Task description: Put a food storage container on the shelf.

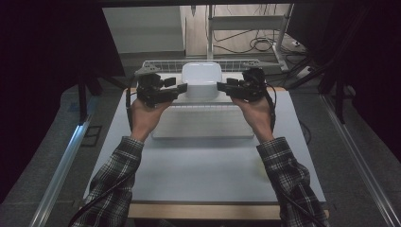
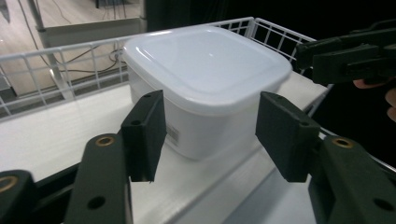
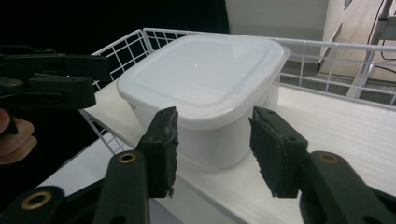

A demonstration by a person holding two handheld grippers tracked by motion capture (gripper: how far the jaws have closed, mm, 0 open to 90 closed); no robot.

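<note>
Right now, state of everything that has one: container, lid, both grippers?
white container: upright on the white surface inside the wire rack, not gripped.
lid: on, looks seated all round.
left gripper: jaws open, at the container's left side, pads not pressing on it.
right gripper: jaws open, at the container's right side, pads not pressing on it.

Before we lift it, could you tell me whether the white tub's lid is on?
On: the lid sits flat over the white tub, its rim covered all round.
</note>
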